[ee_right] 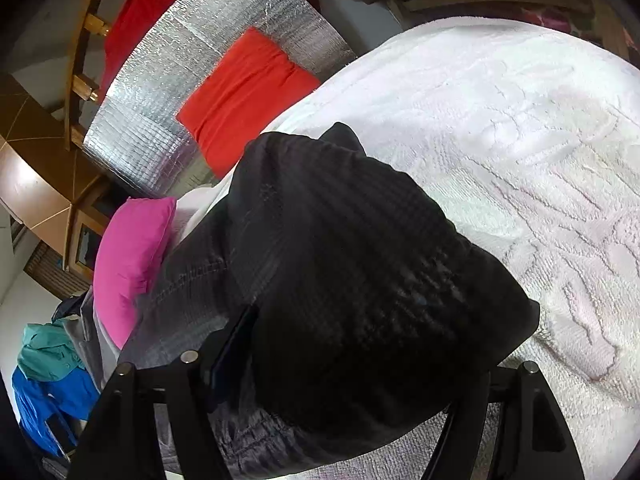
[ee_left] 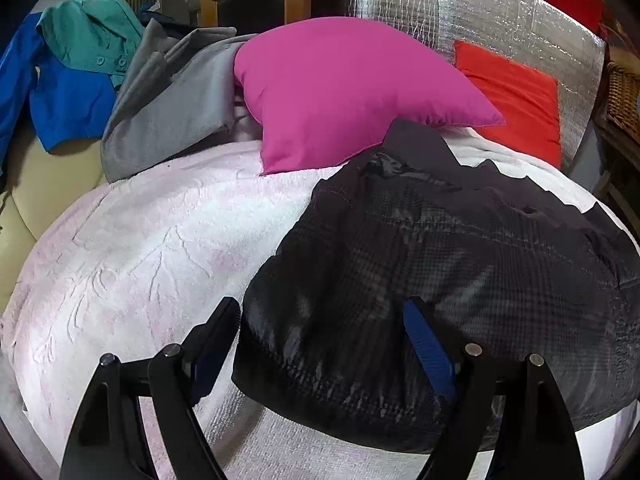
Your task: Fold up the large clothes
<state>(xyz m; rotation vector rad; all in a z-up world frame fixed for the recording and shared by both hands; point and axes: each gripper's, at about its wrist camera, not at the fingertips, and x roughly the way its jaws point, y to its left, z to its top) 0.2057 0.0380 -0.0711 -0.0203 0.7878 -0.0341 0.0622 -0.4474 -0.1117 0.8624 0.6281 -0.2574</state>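
1. Your left gripper [ee_left: 322,332] stands with its jaws apart over the near left edge of the dark checked garment [ee_left: 440,280]. One blue pad [ee_left: 430,354] lies on top of the cloth and the other finger is out over the white blanket [ee_left: 140,260], so nothing is clamped.
2. Your right gripper [ee_right: 352,360] has a thick folded bulk of the same dark checked garment [ee_right: 360,260] filling the space between its fingers. The left finger [ee_right: 230,344] touches the cloth, and the right one is hidden behind it. You cannot tell from this view whether the pads are pressing.
3. The garment lies in a folded heap on the white blanket that covers the bed, toward the right side as the left wrist camera sees it.
4. Behind it, a pink cushion [ee_left: 352,92] rests on the blanket, and one upper corner of the garment comes just up to it.
5. A red cushion [ee_left: 516,100] leans on a silver foil panel [ee_left: 500,16] at the back.
6. To the left sit a grey garment [ee_left: 176,104], a teal shirt [ee_left: 92,32] and a blue garment [ee_left: 68,96], piled together.
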